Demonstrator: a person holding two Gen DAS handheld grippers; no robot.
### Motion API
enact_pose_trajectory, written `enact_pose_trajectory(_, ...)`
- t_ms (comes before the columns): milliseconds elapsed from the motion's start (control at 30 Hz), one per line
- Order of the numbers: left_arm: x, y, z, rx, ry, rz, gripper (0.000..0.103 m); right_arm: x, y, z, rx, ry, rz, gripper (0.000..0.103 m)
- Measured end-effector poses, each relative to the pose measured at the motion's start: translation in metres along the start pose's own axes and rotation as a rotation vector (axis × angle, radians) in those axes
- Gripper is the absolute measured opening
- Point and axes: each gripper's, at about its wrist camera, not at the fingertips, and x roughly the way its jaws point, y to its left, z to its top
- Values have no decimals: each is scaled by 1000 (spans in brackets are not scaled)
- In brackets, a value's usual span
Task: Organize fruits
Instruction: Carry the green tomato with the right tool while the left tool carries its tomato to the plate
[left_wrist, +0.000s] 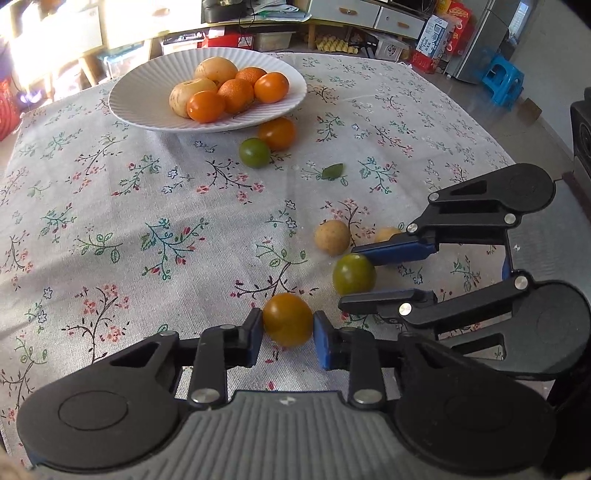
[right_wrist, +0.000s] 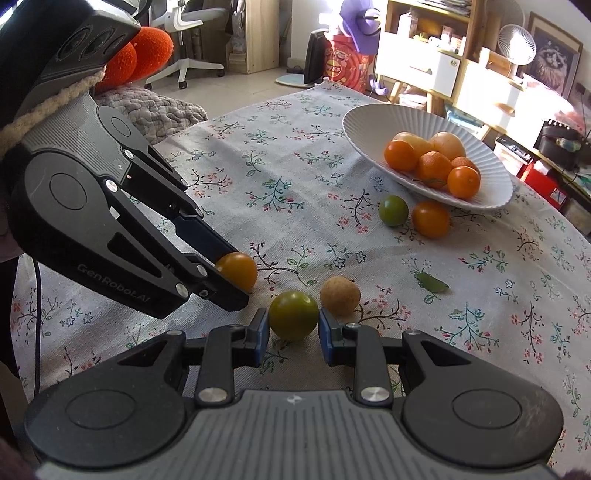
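My left gripper (left_wrist: 288, 325) is shut on a small orange fruit (left_wrist: 288, 319) that rests on the flowered tablecloth; the right wrist view shows the same grip (right_wrist: 236, 271). Just to its right, my right gripper (right_wrist: 293, 326) is shut on a green fruit (right_wrist: 293, 315), also lying on the cloth (left_wrist: 352, 273). A tan round fruit (right_wrist: 339, 295) sits right beyond the green one. A second tan fruit (left_wrist: 386, 233) peeks from behind the right gripper's far finger. A white ribbed plate (left_wrist: 140, 110) at the back holds several orange and pale yellow fruits.
An orange fruit (left_wrist: 277, 133) and a green fruit (left_wrist: 254, 152) lie on the cloth just in front of the plate. A loose green leaf (left_wrist: 332, 171) lies mid-table. The table edge drops off at the right, with a blue stool (left_wrist: 502, 79) beyond.
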Motion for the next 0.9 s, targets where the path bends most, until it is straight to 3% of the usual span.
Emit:
enact_pose_trajectory(400,-5,3,5,-21,-19,23,28,-7,-4,5,14,-28,1,25)
enact_pose_trajectory(900,-21,8,40,-74,-124,77,28,-19,-36,33,87,-114,-58,25)
